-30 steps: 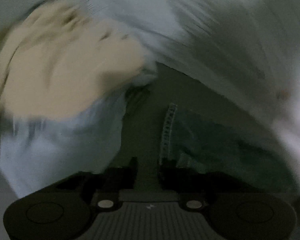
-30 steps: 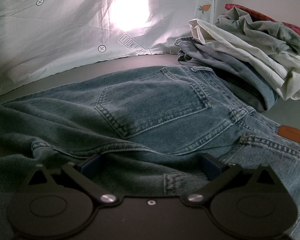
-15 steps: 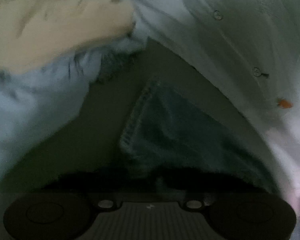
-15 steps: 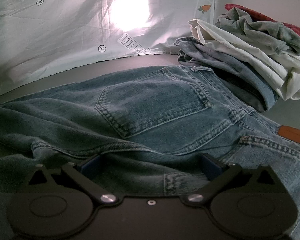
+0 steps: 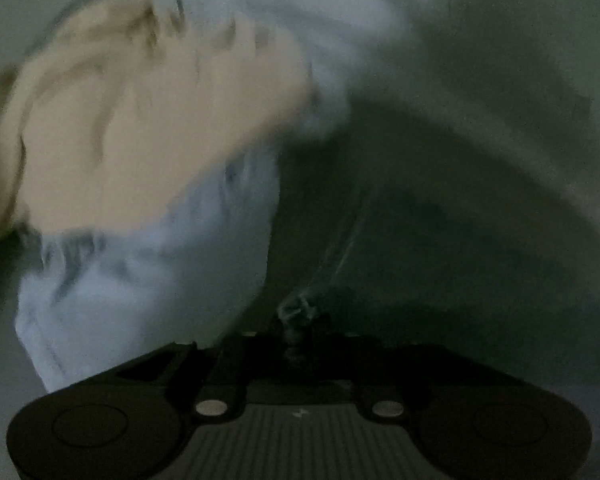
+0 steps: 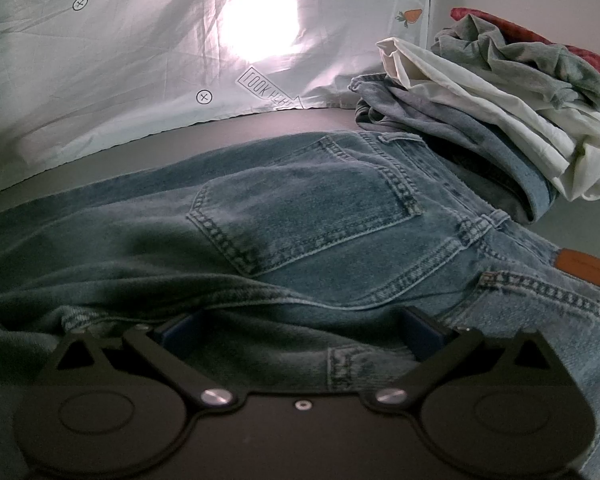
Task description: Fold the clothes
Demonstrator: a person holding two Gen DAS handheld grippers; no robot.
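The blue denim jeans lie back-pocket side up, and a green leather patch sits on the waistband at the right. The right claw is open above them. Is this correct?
One detail is wrong: the leather patch is brown, not green, as the right wrist view shows. The rest holds: the blue denim jeans lie back-pocket side up, and the right claw is open above them.

Pale blue denim jeans (image 6: 308, 232) lie flat, back pocket up, brown leather waistband patch at the right, directly ahead of the right gripper (image 6: 300, 332); a bunched dark hem sits pinched at the left gripper (image 5: 298, 322).
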